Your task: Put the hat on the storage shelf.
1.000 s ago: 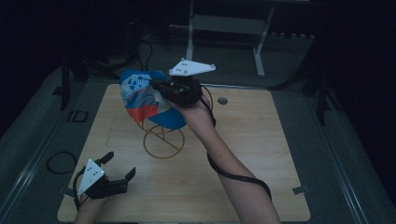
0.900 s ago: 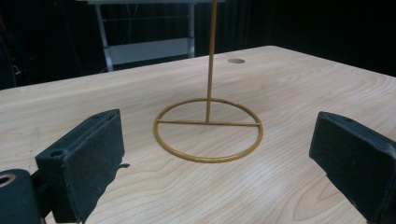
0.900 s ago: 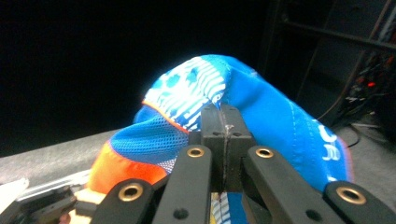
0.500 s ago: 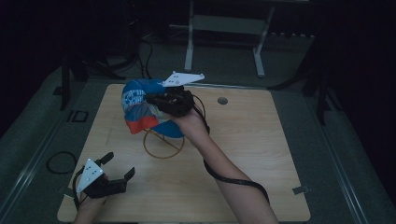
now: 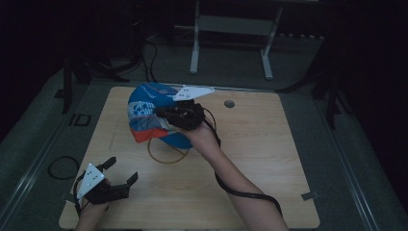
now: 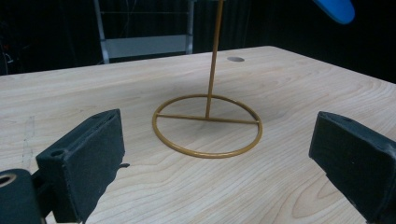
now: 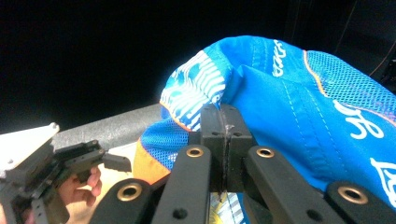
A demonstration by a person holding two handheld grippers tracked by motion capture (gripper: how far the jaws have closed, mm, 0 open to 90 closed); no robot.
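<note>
A blue cap [image 5: 146, 115] with white lettering and an orange panel hangs above the table, over a gold wire stand [image 5: 166, 150]. My right gripper [image 5: 161, 113] is shut on the cap's fabric; in the right gripper view the jaws meet on the cap [image 7: 299, 116] at the right gripper [image 7: 223, 122]. The stand's ring base and upright rod [image 6: 208, 121] sit ahead of my left gripper [image 6: 215, 172], which is open and holds nothing. In the high view the left gripper [image 5: 121, 171] rests near the table's front left corner.
The wooden table [image 5: 269, 159] has a small round hole [image 5: 229, 103] at the back. A metal frame [image 5: 231, 29] stands on the floor behind it. A black cable [image 5: 240, 190] trails along the right forearm.
My right gripper has carried the cap leftward and a little toward me over the stand. The left gripper has stayed in place.
</note>
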